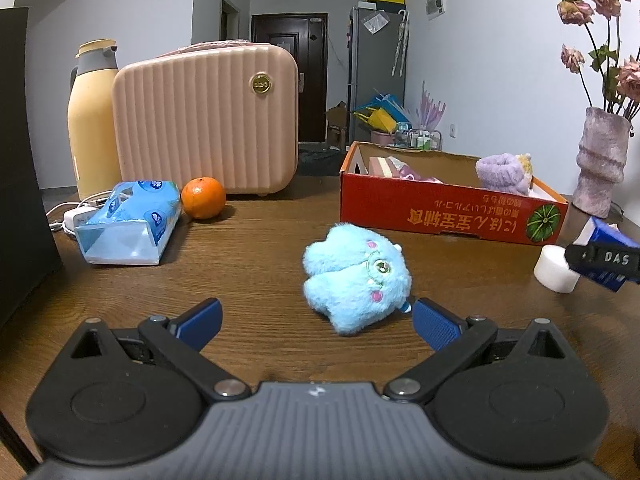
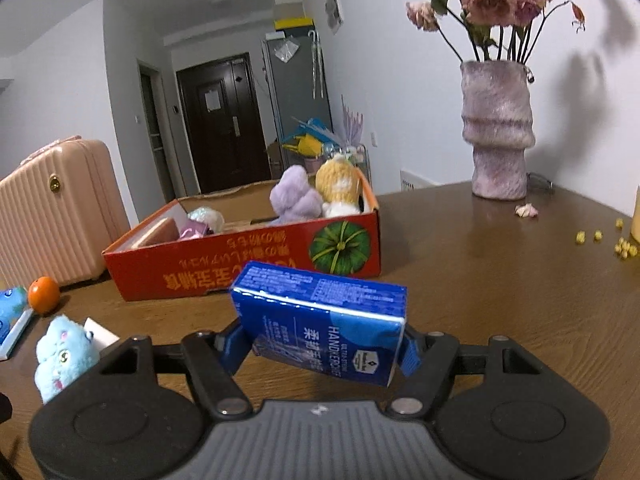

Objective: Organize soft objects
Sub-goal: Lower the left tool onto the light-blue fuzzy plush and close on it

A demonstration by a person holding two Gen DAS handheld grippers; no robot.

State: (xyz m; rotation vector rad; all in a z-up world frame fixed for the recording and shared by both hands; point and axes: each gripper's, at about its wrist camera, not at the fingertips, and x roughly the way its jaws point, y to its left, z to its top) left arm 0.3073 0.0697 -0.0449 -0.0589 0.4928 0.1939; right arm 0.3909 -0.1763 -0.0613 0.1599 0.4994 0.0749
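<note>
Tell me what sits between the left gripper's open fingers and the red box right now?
In the left wrist view, only the blue plush toy lies on the table between the left gripper and the red box; the rest of that stretch is bare wood.

A glossy film wrap is being shown on the dark blue tissue pack (image 2: 320,324), creased at its seams. Fluffy pile is being seen on the light blue plush toy (image 1: 357,280). Printed cardboard is being shown by the red box (image 2: 248,268), and smooth, faintly glossy wood by the table (image 2: 500,280).
</note>
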